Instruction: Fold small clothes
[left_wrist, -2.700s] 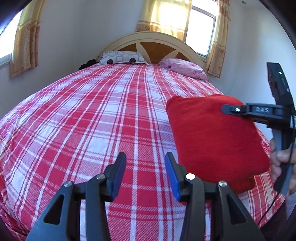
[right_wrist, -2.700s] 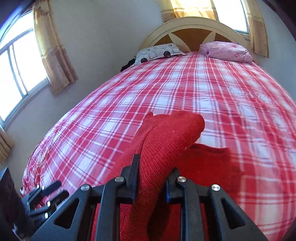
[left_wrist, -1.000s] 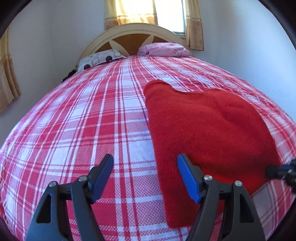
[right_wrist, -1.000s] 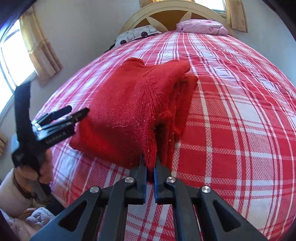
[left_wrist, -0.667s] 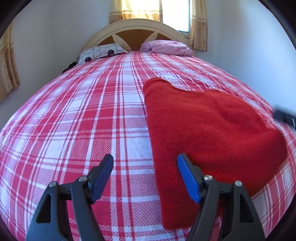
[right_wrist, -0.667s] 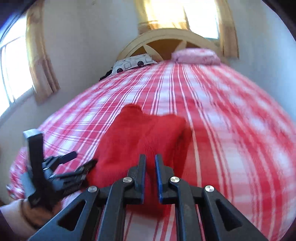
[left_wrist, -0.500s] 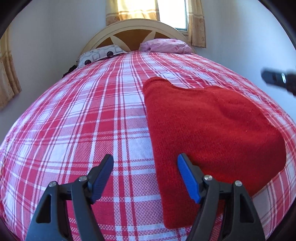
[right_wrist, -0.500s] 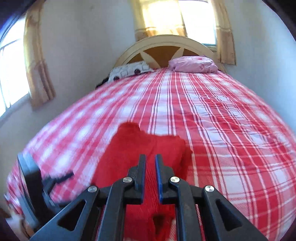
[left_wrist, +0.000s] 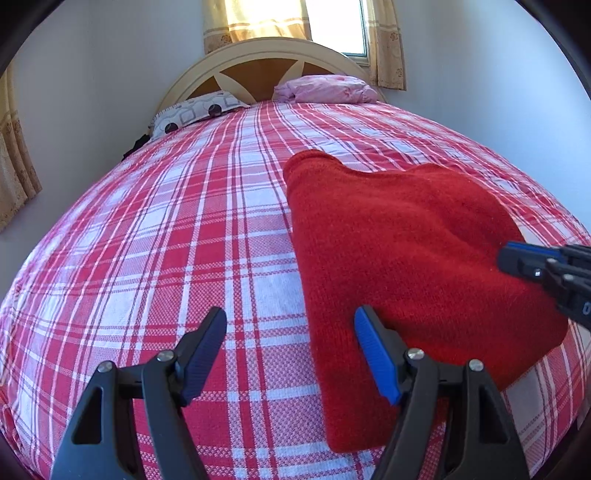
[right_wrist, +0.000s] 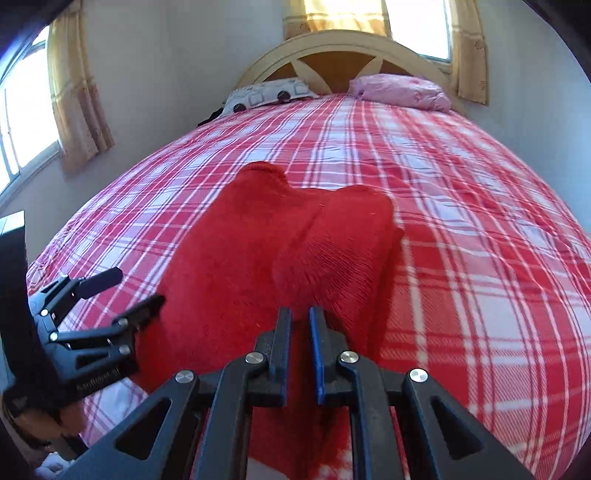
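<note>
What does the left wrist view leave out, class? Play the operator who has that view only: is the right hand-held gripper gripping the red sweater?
Observer: No. The right wrist view shows the right hand-held gripper nearly closed with nothing between its fingers, over the near edge of the red sweater.
Operator: How does the sweater's right side lie?
Observer: A raised fold runs along it and shades the plaid bedspread beside it.
Operator: What is behind my left hand-held gripper?
Observer: The person's hand holds its handle off the bed's near left edge. The left hand-held gripper itself is open.
</note>
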